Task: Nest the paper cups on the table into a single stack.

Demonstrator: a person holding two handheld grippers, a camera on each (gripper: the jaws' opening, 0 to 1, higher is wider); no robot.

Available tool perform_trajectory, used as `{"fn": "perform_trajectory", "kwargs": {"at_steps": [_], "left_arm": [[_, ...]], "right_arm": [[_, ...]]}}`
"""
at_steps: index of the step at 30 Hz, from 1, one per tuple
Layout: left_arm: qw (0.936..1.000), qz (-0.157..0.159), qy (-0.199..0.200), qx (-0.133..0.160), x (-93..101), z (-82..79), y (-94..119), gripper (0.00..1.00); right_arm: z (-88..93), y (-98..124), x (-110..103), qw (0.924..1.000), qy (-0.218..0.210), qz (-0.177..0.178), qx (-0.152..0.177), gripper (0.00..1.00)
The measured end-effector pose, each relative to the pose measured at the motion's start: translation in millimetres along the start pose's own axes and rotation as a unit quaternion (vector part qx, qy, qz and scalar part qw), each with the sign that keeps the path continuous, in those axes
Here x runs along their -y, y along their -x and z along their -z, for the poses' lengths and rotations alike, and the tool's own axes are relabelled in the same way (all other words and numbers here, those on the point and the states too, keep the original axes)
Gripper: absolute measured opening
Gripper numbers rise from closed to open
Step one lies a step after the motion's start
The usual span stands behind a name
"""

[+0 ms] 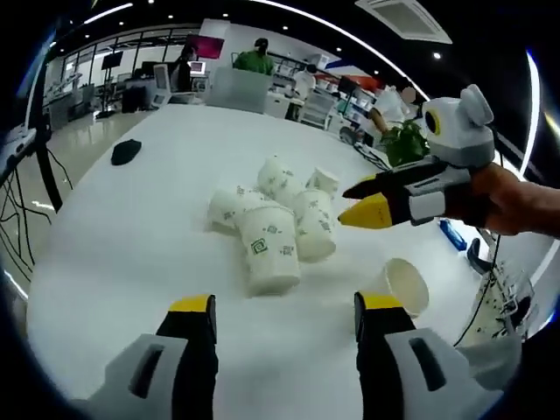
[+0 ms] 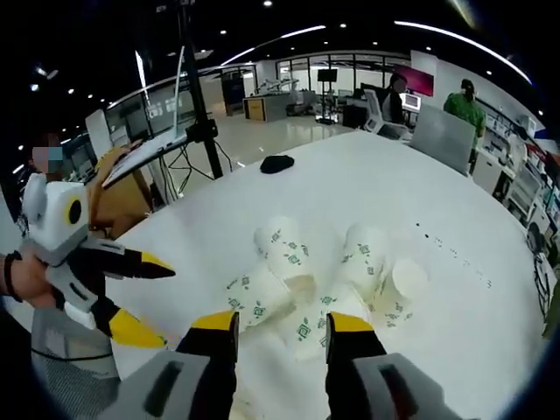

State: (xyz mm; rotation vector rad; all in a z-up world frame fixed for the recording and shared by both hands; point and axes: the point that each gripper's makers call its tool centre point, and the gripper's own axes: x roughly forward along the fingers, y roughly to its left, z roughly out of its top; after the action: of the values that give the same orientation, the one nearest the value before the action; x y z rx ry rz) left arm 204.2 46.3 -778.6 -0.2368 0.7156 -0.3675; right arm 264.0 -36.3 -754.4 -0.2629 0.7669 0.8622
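Table (image 1: pixel 131 236): white, wide, bearing a cluster of paper cups near its middle; seen also in the right gripper view (image 2: pixel 455 201).
Paper cups, left gripper view (image 1: pixel 276 223): white with green printed marks, lying on their sides in a loose heap, touching one another; nearest cup (image 1: pixel 267 249) with its base toward the camera.
Lone cup (image 1: pixel 404 284): on its side, apart from the heap, open mouth facing the camera, just beyond the left gripper's right-hand jaw.
Paper cups, right gripper view (image 2: pixel 324 271): same heap, lying tipped and touching, directly ahead of the right gripper's jaws.
Left gripper (image 1: pixel 284 306): yellow-tipped black jaws spread wide apart, nothing between them, hovering short of the heap; in the right gripper view (image 2: pixel 144 297) entering from the left, jaws parted, held in a hand (image 2: pixel 26 276).
Right gripper (image 2: pixel 280 325): yellow-tipped jaws apart with a modest gap, nothing held, tips just above the near edge of the heap; in the left gripper view (image 1: pixel 367 199) entering from the right, jaws parted, tips close over the heap's right side, held by a hand (image 1: pixel 516 201).
Black object (image 1: pixel 125 150): small, dark, lying on the table well apart from the cups; also at (image 2: pixel 276 163).
Background: open office hall with desks, monitors and ceiling strip lights; person in a green top (image 1: pixel 255 59) standing beyond the table's far edge, also at (image 2: pixel 461 103).
Potted plant (image 1: pixel 404 140): green leaves beside the table's far right edge.
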Motion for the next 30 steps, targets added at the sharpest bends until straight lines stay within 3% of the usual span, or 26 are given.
{"fn": "perform_trajectory", "kwargs": {"at_steps": [8,14,23,28,30], "left_arm": [[0.9987,-0.005,0.041,-0.029,-5.1,-15.7,-41,0.64],[0.9969,-0.009,0.047,-0.062,-12.0,-11.1,-63,0.63],[0.9947,-0.014,0.053,-0.087,-11.8,-3.5,-73,0.58],[0.9939,-0.005,0.069,-0.086,-8.3,-0.5,-74,0.54],[0.9935,-0.004,0.071,-0.089,-8.4,1.2,-76,0.48]], "right_arm": [[6.9,-1,8,0.9999,-0.011,0.001,-0.01,0.39],[5.5,3,19,0.9997,-0.022,0.009,-0.006,0.39],[10.4,7,26,0.9996,-0.024,0.014,-0.009,0.38],[16.6,12,27,0.9993,-0.027,0.019,-0.014,0.37],[18.0,11,26,0.9993,-0.029,0.018,-0.015,0.37]]}}
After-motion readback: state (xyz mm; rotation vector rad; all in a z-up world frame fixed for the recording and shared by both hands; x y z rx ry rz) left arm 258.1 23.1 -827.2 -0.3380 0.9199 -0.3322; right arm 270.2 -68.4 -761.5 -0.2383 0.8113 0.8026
